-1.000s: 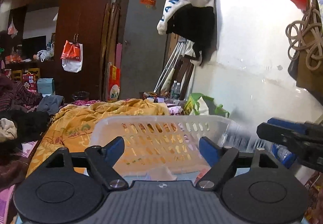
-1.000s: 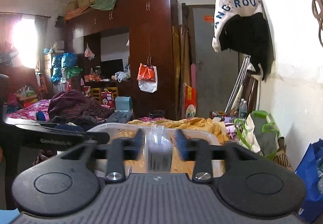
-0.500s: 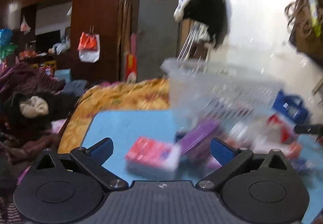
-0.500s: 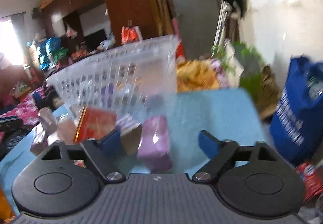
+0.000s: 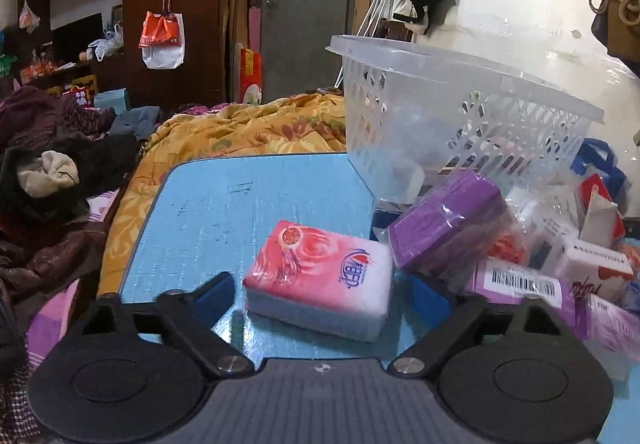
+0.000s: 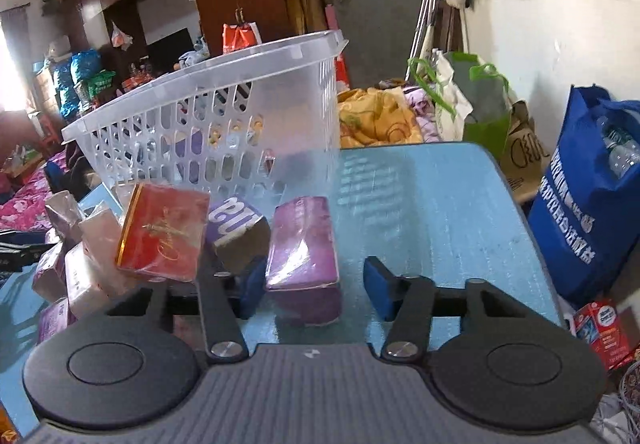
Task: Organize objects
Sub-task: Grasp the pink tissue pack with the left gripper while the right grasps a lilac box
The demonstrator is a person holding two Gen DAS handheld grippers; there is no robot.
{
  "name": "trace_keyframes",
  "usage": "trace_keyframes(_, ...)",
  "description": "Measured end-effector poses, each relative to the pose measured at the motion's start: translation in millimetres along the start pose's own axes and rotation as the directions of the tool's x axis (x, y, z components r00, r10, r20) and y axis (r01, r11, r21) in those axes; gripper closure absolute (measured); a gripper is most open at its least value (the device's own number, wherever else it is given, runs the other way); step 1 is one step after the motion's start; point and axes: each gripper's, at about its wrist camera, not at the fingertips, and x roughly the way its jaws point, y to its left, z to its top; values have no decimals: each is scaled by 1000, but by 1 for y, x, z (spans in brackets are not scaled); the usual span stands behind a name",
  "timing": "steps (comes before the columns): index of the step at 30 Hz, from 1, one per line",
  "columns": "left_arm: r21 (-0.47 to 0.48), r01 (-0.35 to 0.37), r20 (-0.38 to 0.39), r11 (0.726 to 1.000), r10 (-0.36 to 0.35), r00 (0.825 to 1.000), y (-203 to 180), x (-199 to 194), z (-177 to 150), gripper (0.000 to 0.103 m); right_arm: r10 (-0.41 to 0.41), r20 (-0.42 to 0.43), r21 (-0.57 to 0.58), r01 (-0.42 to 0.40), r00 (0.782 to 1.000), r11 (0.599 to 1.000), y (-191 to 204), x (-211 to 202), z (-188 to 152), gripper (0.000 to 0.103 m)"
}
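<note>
Both sets of jaws stand spread, grasping nothing. Between the left gripper (image 5: 320,294)'s jaws lies a pink tissue pack (image 5: 320,280) on the blue table (image 5: 240,199); a purple pack (image 6: 304,244) lies between the right gripper (image 6: 316,284)'s. Behind, a clear basket (image 6: 224,123) sits tilted over a heap of packets (image 5: 560,264).

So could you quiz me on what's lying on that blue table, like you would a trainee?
1. True or false: the left hand-held gripper is shut on the pink tissue pack.
2. The clear basket stands: A) level on the blue table, B) tilted, propped on the packs, C) upside down.
3. Fill in: in the right wrist view, the pack between the right hand-held gripper fingers is ____ in colour.

Key: 1 false, both grippers are open; 2 B; 3 purple.
</note>
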Motion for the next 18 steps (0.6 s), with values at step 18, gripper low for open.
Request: trace_keyframes(18,-26,32,321,999,-22,947,3,-39,-17,24,-22,235,-66,39,972,997,16,-36,-6,62)
